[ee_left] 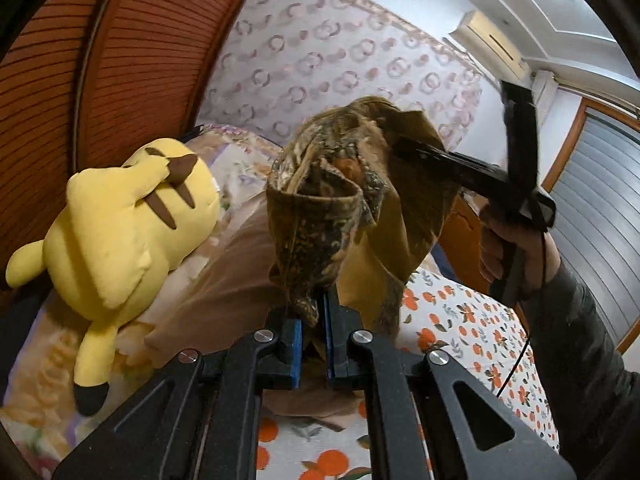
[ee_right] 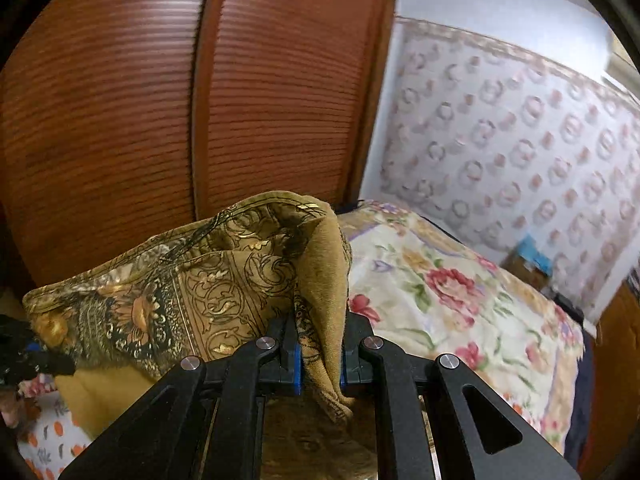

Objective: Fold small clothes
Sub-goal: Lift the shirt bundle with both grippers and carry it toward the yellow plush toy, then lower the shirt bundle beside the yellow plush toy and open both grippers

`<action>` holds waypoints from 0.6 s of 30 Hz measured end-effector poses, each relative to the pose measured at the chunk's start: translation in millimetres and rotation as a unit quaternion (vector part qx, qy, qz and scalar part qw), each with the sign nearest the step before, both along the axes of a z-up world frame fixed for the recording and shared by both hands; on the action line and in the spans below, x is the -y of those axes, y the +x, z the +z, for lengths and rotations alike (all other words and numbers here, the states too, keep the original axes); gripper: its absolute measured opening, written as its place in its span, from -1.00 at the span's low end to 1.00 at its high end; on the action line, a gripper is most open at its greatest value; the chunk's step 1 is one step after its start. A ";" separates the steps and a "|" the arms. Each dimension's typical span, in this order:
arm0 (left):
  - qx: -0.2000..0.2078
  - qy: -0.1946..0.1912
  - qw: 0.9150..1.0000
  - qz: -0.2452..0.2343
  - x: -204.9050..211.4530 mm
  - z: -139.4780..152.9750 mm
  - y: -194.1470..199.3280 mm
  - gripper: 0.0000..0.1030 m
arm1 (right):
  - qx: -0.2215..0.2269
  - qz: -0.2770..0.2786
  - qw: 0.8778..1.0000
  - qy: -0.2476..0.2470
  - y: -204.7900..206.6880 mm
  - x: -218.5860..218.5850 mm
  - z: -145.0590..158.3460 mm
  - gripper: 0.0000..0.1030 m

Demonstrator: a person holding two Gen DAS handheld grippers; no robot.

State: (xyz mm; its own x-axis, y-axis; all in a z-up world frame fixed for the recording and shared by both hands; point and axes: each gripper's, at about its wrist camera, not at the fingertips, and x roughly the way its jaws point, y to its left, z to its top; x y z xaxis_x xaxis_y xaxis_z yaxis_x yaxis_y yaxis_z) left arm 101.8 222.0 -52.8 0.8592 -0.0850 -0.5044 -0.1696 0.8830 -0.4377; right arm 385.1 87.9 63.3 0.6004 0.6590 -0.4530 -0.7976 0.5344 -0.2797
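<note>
Patterned cloth [ee_left: 320, 216] pinched, yellow plush toy [ee_left: 120, 236] beside, possibly touching

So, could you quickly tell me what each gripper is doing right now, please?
Left gripper: closed on the patterned brown cloth.
Right gripper: closed on another edge of the same cloth.

— What does the right gripper [ee_right: 319, 356] hold?
— Its jaws are clamped on a fold of the brown patterned cloth [ee_right: 224, 276], which is lifted above the bed [ee_right: 460, 304].
— And the cloth's other end?
— It runs left to the other gripper [ee_right: 28, 354] at the frame's edge. A reddish slatted wardrobe [ee_right: 160, 100] stands behind.
</note>
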 end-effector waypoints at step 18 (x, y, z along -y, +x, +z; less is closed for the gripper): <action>-0.044 -0.008 0.998 0.032 -17.9 -30.5 3.0 -0.82 | -0.021 -0.051 0.998 0.027 47.6 9.0 1.3 0.14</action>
